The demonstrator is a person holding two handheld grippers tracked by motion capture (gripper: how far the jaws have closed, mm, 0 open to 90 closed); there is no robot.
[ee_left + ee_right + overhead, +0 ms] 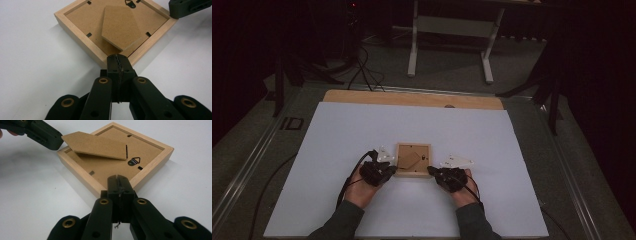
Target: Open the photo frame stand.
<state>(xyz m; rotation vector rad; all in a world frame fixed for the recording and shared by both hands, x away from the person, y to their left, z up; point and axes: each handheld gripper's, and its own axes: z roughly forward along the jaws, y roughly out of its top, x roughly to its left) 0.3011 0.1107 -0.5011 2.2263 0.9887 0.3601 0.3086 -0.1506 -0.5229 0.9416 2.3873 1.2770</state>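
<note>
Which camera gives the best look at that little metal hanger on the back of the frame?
The right gripper view: the hanger is whole and close. The left gripper view cuts it at the top edge; in the high view it is a tiny speck.

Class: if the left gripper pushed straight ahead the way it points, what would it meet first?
The frame: the left gripper, jaws shut, already sits at its near corner, seemingly touching it.

A dark curtained lab: white-topped table, floor cables, equipment stand.
</note>
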